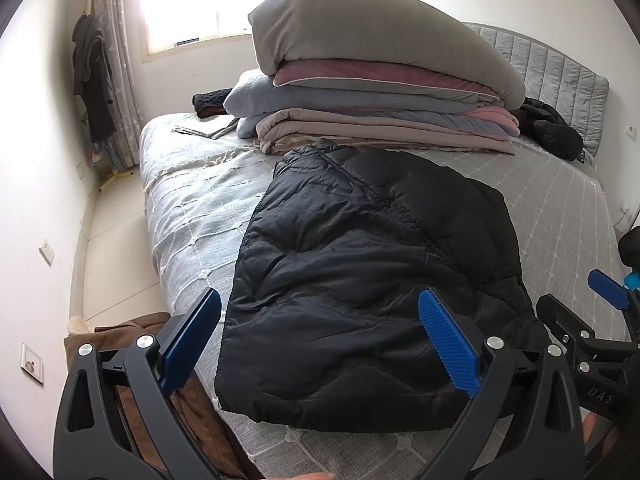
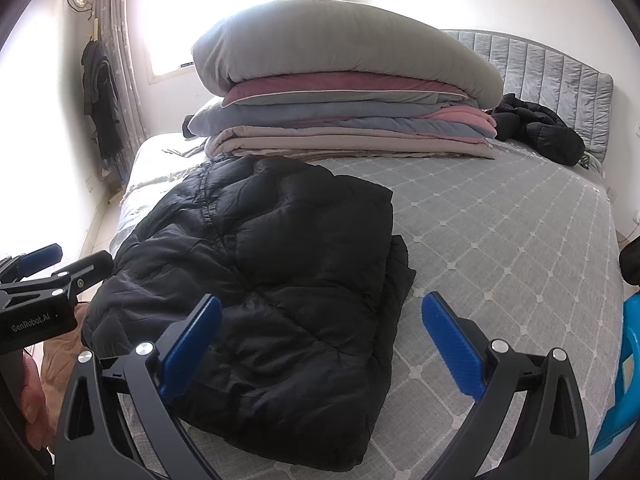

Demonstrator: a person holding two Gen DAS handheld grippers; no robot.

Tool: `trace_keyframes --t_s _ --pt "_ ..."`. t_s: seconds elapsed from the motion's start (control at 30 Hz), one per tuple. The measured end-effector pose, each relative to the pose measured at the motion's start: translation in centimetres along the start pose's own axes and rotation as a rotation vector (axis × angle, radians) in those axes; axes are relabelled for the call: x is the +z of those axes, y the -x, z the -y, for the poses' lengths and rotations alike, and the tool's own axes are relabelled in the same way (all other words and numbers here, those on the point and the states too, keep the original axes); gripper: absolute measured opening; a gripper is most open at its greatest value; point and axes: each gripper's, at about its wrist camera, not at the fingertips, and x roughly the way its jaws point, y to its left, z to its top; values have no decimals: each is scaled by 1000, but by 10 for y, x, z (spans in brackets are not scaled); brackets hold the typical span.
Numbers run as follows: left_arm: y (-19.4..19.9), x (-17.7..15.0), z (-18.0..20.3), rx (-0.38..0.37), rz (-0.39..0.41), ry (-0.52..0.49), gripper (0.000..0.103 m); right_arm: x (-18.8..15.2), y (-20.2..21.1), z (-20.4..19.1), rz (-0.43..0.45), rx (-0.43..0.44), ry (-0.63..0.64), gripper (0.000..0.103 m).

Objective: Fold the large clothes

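Both the left gripper (image 1: pixel 320 340) and right gripper (image 2: pixel 322 344) are hovering wide, holding nothing; the puffy black jacket (image 1: pixel 372 280), centre frame, is risking springing unfolded.

A bright window (image 1: pixel 208 4) in the far wall floods the room with daylight, pale patterned curtains (image 1: pixel 116 60) hanging at its left. Dark clothes (image 1: pixel 94 76) hang in the corner against the white wall (image 1: pixel 36 160), where a socket (image 1: pixel 47 251) sits low down. The floor (image 1: pixel 116 248) is light tile. The bed (image 2: pixel 500 248) wears a grey diamond-patterned cover, a grey padded headboard (image 2: pixel 560 80) behind it, and folded quilts (image 2: pixel 344 112) stacked high near the window.
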Motion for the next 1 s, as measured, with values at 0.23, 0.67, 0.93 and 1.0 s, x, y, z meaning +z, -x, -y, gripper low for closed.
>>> trace_keyframes --t_s 0.23,0.67,0.93,1.0 --pt "-1 0 0 0 -1 -1 95 -1 -1 3 -7 -2 -1 97" --pt "-7 0 0 -8 -6 -15 95 -1 -2 6 -16 -1 -5 97" --pt "-9 3 -1 -12 -7 -20 95 -2 -2 7 -17 -1 -7 97" --pt "-9 3 -1 -12 -7 -20 95 -2 -2 7 -18 -2 -7 97"
